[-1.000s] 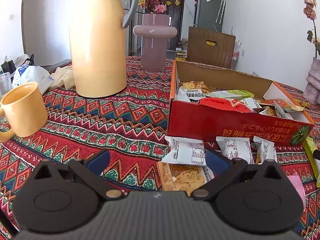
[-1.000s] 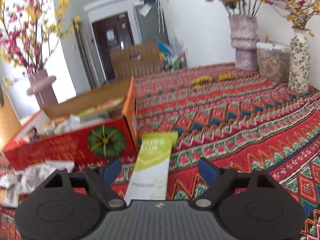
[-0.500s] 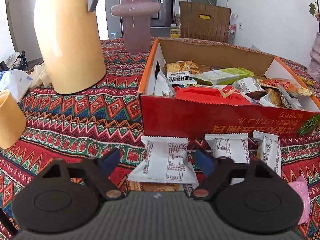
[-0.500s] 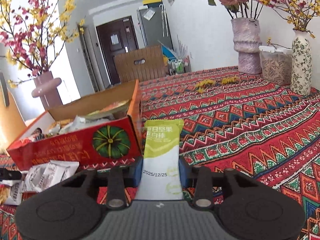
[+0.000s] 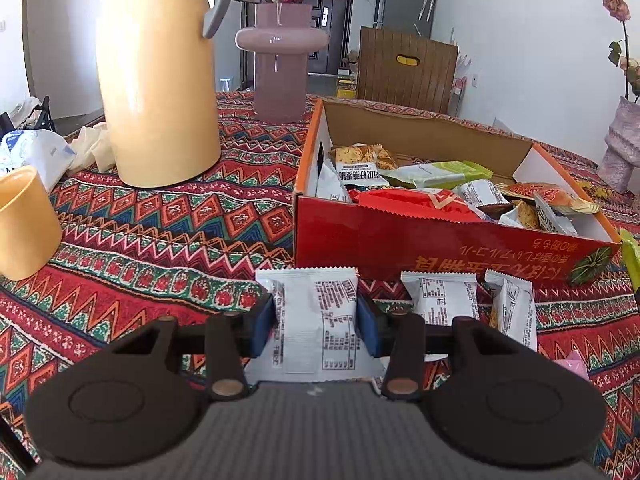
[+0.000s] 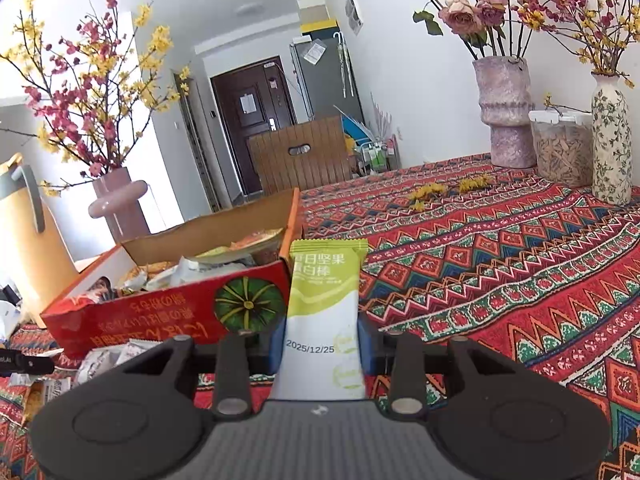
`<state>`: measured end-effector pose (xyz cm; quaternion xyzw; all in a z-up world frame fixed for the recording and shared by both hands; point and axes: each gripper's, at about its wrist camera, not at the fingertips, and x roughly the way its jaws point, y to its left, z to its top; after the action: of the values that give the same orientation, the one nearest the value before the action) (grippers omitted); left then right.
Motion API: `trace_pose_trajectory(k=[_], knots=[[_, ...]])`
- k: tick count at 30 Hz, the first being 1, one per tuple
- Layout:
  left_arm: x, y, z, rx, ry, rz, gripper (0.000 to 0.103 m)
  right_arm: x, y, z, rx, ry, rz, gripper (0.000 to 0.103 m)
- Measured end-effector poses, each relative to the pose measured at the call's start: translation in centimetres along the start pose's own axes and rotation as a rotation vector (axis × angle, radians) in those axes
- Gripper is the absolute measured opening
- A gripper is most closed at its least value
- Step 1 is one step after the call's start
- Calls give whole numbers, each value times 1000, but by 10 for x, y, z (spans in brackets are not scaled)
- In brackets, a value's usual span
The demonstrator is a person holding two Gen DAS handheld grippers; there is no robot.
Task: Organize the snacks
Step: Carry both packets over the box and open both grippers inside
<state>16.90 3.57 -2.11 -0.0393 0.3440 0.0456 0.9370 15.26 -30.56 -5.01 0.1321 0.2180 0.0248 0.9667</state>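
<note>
A red cardboard box (image 5: 400, 240) holding several snack packets stands on the patterned tablecloth. In front of it, my left gripper (image 5: 315, 318) has a white snack packet (image 5: 320, 344) between its blue pads (image 5: 264, 320); the jaws are closing and the pads press its sides. Two more white packets (image 5: 440, 296) lie beside it on the cloth. In the right wrist view my right gripper (image 6: 320, 344) is shut on a green and white snack bar (image 6: 324, 292), held upright near the corner of the box (image 6: 160, 316).
A tall yellow thermos (image 5: 156, 92), a yellow mug (image 5: 24, 220) and a pink vase (image 5: 280, 64) stand left of the box. To the right, two flower vases (image 6: 506, 112) and a lidded jar (image 6: 560, 148) line the wall. Fallen yellow petals (image 6: 440, 190) lie on the cloth.
My left gripper has gone from wide open to clamped on the white packet. My right gripper has shut on the green bar, which now stands a little higher beside the box.
</note>
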Motion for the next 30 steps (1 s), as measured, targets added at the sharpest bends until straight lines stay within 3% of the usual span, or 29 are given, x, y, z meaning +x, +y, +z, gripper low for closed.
trace_pose_trajectory(k=[6, 13, 20, 30], knots=[[-31, 9, 12, -13, -102, -22, 45, -14, 9, 11, -17, -47, 44, 36], [-46, -8, 44, -5, -208, -47, 45, -11, 40, 41, -68, -110, 104, 36], [-40, -33, 73, 8, -268, -64, 45, 14, 79, 72, -105, -131, 164, 36], [-11, -52, 97, 1, -299, -42, 45, 68, 111, 91, -125, -97, 171, 36]])
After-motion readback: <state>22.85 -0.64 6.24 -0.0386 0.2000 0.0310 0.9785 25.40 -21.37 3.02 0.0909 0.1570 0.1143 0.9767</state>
